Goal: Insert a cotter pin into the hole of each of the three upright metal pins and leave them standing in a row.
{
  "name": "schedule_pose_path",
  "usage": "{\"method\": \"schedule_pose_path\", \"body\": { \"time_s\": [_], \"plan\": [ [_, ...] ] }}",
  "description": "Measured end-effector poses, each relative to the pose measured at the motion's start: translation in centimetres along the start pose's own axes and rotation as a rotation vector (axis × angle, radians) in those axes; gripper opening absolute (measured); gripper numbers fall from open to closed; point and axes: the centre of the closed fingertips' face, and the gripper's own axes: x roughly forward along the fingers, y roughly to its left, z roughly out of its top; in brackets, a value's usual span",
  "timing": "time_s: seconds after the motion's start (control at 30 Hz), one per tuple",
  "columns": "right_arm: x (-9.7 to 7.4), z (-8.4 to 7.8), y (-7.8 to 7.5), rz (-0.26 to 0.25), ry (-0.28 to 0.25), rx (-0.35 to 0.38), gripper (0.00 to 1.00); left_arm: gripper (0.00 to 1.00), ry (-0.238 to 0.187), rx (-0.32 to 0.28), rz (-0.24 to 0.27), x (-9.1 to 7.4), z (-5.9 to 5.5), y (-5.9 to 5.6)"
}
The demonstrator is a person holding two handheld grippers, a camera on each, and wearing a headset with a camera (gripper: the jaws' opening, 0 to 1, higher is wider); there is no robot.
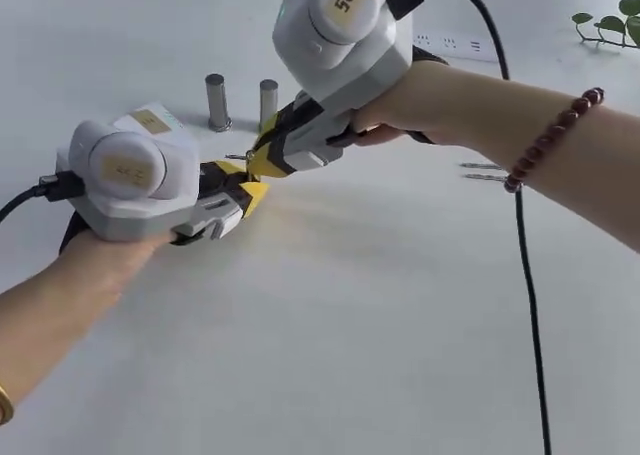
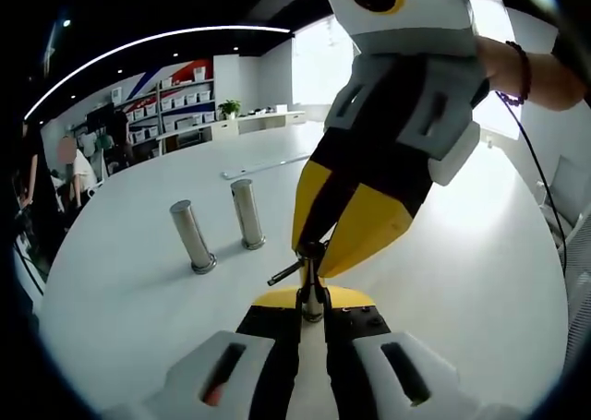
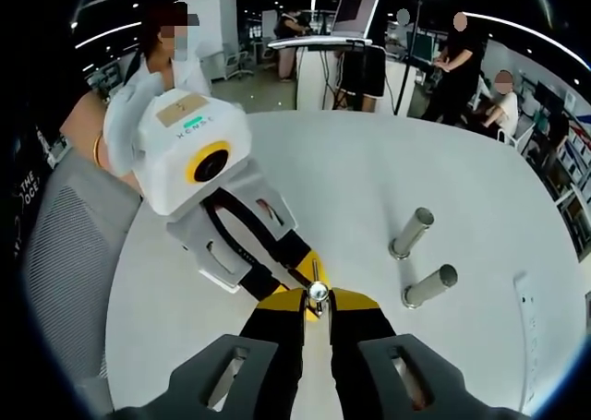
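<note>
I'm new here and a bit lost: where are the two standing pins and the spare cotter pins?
Left standing pin [image 1: 217,100]: head view, mid-shaft.
Right standing pin [image 1: 268,95]: head view, upper shaft.
Cotter pins [image 1: 485,177]: head view, shank of the nearer one.

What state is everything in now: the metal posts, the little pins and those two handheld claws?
Standing metal pins: both upright on the table, no cotter pin seen in them.
Held metal pin: lifted, clamped between both grippers.
Cotter pin: sticks out sideways from the held metal pin.
Spare cotter pins: lying flat on the table.
Left gripper: shut on the held metal pin.
Right gripper: shut on its top end.
</note>
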Motion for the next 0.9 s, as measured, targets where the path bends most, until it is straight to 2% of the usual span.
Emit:
{"method": "schedule_pose_path", "body": {
  "time_s": [0.27,0.6,0.67,0.73,0.77,0.8,0.9],
  "plan": [
    [0.0,0.1,0.0,-0.002,-0.002,0.014,0.05,0.07,-0.014,-0.011,-0.015,0.1,0.0,0.1],
    [-0.2,-0.2,0.0,-0.02,-0.011,0.017,0.05,0.07,-0.01,-0.016,0.018,0.3,-0.1,0.1],
    [-0.2,-0.3,-0.1,-0.022,-0.015,0.02,0.05,0.07,0.003,-0.026,0.025,0.3,-0.4,0.1],
    [-0.1,-0.5,0.0,-0.02,-0.014,0.023,0.05,0.08,0.064,-0.044,0.035,0.4,-1.5,0.1],
    [-0.1,-0.5,-0.1,-0.023,-0.013,0.021,0.05,0.09,0.017,-0.043,0.034,0.4,-0.8,0.0],
    [-0.1,-0.6,-0.1,-0.022,-0.012,0.022,0.05,0.1,0.035,-0.049,0.03,0.3,-1.1,-0.1],
    [-0.2,-0.8,-0.2,-0.027,-0.008,0.022,0.06,0.11,0.031,-0.04,0.032,0.2,-0.9,-0.1]
  ]
}}
